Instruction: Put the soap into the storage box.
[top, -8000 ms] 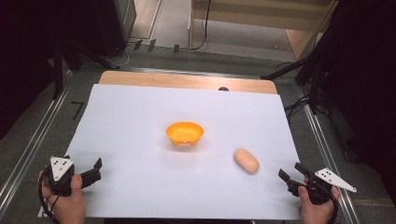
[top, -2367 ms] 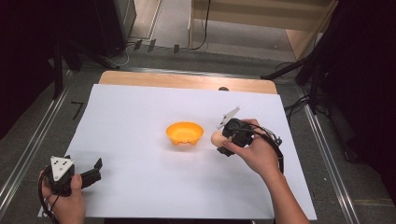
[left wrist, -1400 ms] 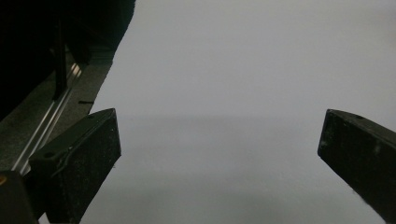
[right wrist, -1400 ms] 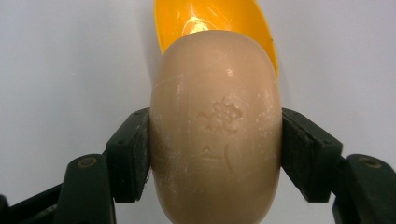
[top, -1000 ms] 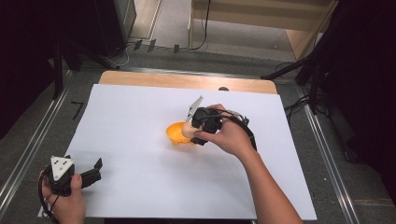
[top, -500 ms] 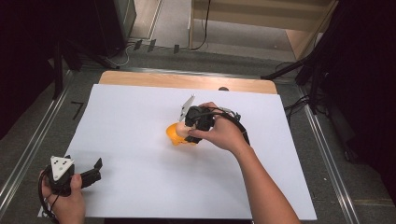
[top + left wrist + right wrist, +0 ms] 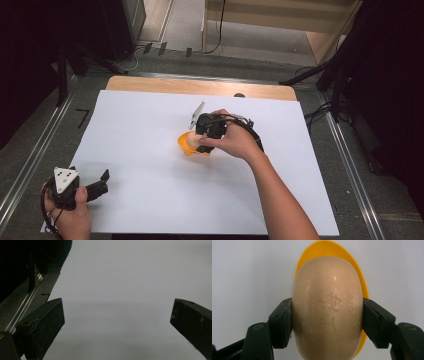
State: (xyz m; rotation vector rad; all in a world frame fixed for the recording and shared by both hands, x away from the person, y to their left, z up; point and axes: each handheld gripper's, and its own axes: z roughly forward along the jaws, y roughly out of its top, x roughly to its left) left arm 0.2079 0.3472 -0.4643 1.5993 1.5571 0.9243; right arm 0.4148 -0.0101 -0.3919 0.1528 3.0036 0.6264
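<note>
I hold one smooth, beige, oval bar of soap (image 7: 328, 307) in my right gripper (image 7: 328, 322), the two black jaws pressed flat against its two long sides, so the grip is narrow and full of soap. A small stamped mark shows on the face that looks toward the camera (a little flower-like relief, with some white scuffing around it). Directly behind the soap sits one shallow orange plastic bowl (image 7: 359, 277), whose rim curves out past the bar at the top and down one side. In the high view my right hand (image 7: 235, 142) is over the middle of the white sheet (image 7: 150, 200) that covers the table, with the gripper pointing down at the bowl (image 7: 187, 145); whether the soap touches the bowl's floor I cannot tell.

My left gripper (image 7: 92, 187) rests at the near left corner of the sheet, well apart from the bowl, held in my left hand (image 7: 67, 212). Its two black jaws stand wide apart in the left gripper view, with the bare white sheet (image 7: 120, 290) between them.

So I count one soap, one bowl, one sheet and two grippers.
</note>
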